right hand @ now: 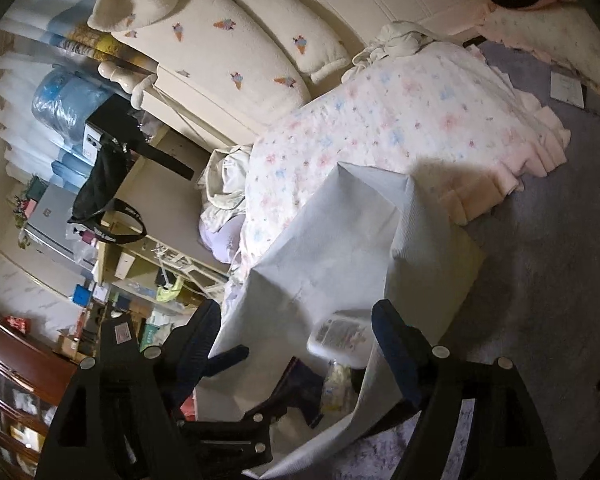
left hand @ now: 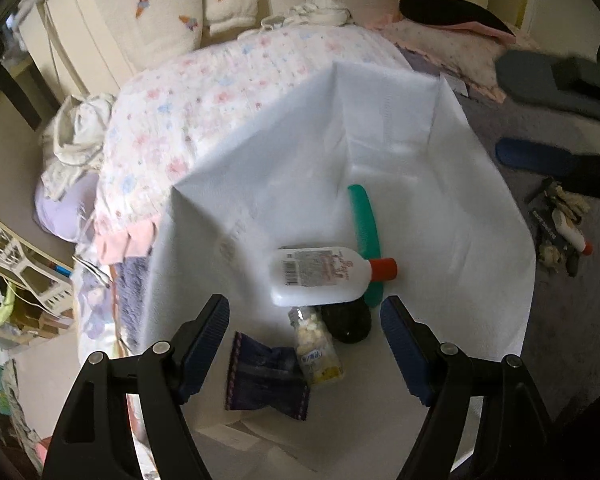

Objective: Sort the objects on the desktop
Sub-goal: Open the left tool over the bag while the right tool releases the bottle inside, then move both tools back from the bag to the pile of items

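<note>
Left gripper (left hand: 304, 334): jaws spread wide, nothing clamped. It hangs over the open white bag (left hand: 228, 216), a soft, matte, creased fabric-like sheet with folded corners. The ribbed blue pads (left hand: 206, 344) sit apart from all contents.

Inside the bag:
- White plastic lotion bottle (left hand: 320, 280), rounded flat body, printed label with barcode, red-orange cap. It lies on its side, cap toward the right, just ahead of the pads and between their lines.
- Green plastic comb (left hand: 366, 220), long curved strip, passes under the bottle's neck and runs away toward the bag's far wall.
- Clear small jar (left hand: 316, 346) with pale chunks inside, lying lengthwise, touching the bottle's near edge, squarely between the fingers.
- Dark denim pouch (left hand: 266, 380) with pink stitched edges, crumpled, just left of the jar, nearest the claw.
- Glossy black rounded object (left hand: 350, 322), tucked under the bottle, right of the jar; can't identify it.

Right gripper (right hand: 300, 344): released too, nothing between the pads, positioned at the bag's outer side. The bag's edge runs close by its right finger (right hand: 396, 352); contact unclear. In its view, the bottle and jar show between the fingers, blurred.

The bag rests on a grey carpet (left hand: 560, 320) beside a floral quilt (left hand: 204, 112) with a pink ruffle.
</note>
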Tool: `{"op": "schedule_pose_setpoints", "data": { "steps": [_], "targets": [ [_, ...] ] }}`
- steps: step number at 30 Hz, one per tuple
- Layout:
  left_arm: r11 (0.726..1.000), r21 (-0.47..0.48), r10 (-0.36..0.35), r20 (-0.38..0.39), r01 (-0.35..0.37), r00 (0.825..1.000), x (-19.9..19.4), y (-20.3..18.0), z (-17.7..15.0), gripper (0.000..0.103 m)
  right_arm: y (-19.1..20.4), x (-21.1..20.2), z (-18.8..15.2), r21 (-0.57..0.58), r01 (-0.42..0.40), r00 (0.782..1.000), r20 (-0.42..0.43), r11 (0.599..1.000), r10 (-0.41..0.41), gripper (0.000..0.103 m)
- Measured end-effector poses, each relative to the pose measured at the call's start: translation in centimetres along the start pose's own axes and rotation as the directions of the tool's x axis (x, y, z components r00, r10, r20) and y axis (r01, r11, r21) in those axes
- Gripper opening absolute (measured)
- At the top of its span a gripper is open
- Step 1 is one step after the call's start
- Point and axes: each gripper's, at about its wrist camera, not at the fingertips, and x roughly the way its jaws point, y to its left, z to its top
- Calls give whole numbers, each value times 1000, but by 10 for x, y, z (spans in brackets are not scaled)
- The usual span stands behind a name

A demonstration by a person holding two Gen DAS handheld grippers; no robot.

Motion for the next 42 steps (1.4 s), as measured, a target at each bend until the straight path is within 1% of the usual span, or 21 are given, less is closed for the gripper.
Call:
{"op": "schedule_pose_setpoints", "data": {
  "steps": [5, 6, 9, 11, 12, 13, 14, 15, 16, 19, 21, 23, 24, 26, 28, 31, 34, 36, 39, 41, 42],
  "targets": [
    [1000, 19, -4, 36, 4, 999, -15, -10, 6, 78, -8, -18, -5, 30, -76, 997, -23, 997, 77, 77],
    [1000, 31, -1, 39, 0, 999, -16, -13, 7, 78, -10, -25, -6, 29, -71, 997, -21, 997, 72, 77],
    [998, 59, 20, 40, -23, 999, -19, -28, 14, 78, -9, -46, -9, -26, 14, 999, -30, 1000, -14, 77],
    [997, 80, -2, 45, -2, 999, -25, -43, 18, 78, -12, -64, -12, -54, 75, 997, -18, 996, -76, 76],
    [996, 89, -16, 56, 11, 998, -30, -49, 18, 78, -15, -75, -13, -52, 106, 994, -6, 993, -106, 67],
    [995, 100, -35, 71, 28, 997, -37, -58, 18, 78, -19, -86, -13, -39, 141, 990, 12, 989, -141, 34],
    [993, 113, -54, 80, 45, 995, -43, -67, 18, 78, -25, -96, -13, -19, 192, 981, 7, 981, -192, 14],
    [990, 124, -74, 86, 63, 994, -49, -77, 18, 78, -30, -103, -13, 0, 224, 975, 1, 975, -224, 3],
    [988, 132, -92, 89, 80, 992, -53, -87, 17, 78, -37, -113, -14, 27, 254, 967, 12, 967, -254, 2],
    [978, 173, -130, 80, 114, 988, -59, -121, 17, 78, -54, -138, -20, 46, 311, 950, 25, 949, -312, 2],
    [970, 207, -147, 69, 130, 987, -56, -147, 16, 78, -62, -147, -28, 27, 335, 942, 15, 942, -335, 2],
    [959, 232, -175, 44, 161, 984, -49, -172, 16, 78, -74, -156, -36, -10, 389, 921, -16, 921, -390, 2],
    [954, 239, -192, 27, 180, 981, -43, -187, 15, 78, -85, -162, -42, -31, 424, 904, -40, 905, -425, 2],
    [943, 266, -209, 11, 198, 978, -33, -213, 13, 78, -103, -173, -49, -43, 468, 881, -53, 883, -470, 2],
    [932, 312, -199, 16, 184, 980, -26, -236, 9, 78, -119, -187, -57, -74, 490, 869, -39, 869, -494, 2],
    [901, 393, -200, -3, 185, 980, -18, -270, 4, 78, -133, -205, -70, -186, 500, 862, 15, 846, -506, 2],
    [871, 442, -238, -1, 215, 971, -15, -297, 2, 78, -148, -216, -83, -278, 470, 877, 40, 838, -478, 3],
    [863, 456, -243, 0, 216, 970, -10, -310, 2, 78, -159, -219, -90, -304, 458, 883, 45, 835, -468, 4],
    [862, 456, -243, -17, 224, 970, 2, -326, 5, 78, -179, -225, -92, -290, 457, 886, 68, 841, -459, 4],
    [862, 454, -239, -30, 226, 970, 11, -332, 7, 78, -191, -228, -90, -261, 450, 892, 79, 854, -446, 18],
    [863, 452, -238, -32, 227, 971, 16, -334, 9, 78, -197, -229, -88, -249, 450, 892, 86, 857, -443, 33]
  ]
}}
